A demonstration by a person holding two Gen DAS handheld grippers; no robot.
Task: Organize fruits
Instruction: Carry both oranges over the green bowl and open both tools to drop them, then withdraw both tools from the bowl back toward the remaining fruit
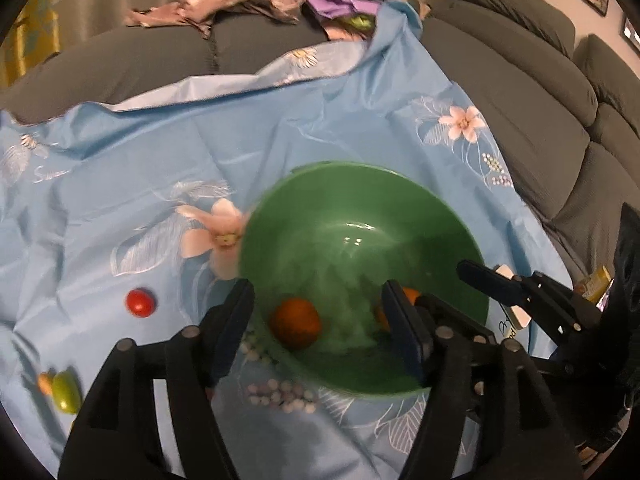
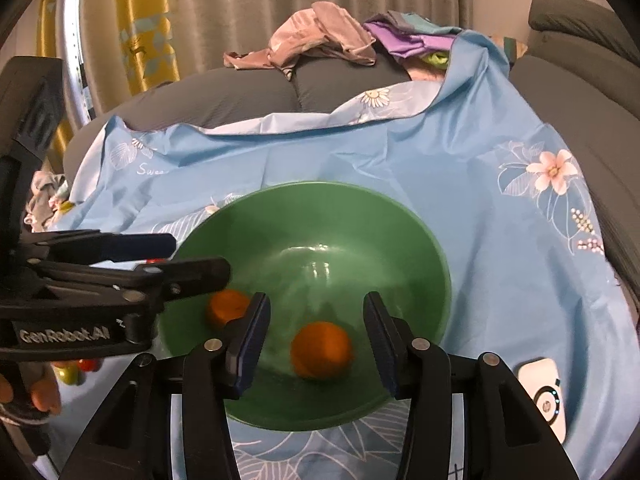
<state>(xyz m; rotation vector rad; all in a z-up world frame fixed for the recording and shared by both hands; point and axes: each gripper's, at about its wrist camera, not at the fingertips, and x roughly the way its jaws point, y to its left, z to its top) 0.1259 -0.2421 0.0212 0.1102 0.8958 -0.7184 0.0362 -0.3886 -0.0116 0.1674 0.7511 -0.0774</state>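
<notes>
A green bowl stands on a blue flowered cloth and holds two orange fruits. In the left wrist view one orange lies at the bowl's bottom between the fingers of my left gripper, which is open and clear of it. The other orange peeks out behind the right finger. In the right wrist view my right gripper hangs open over the bowl, and an orange lies below the gap, untouched. The second orange lies under my left gripper.
On the cloth left of the bowl lie a red fruit, a green fruit and a small orange one. A white device lies at the right. Grey sofa cushions surround the cloth; crumpled clothes are piled behind.
</notes>
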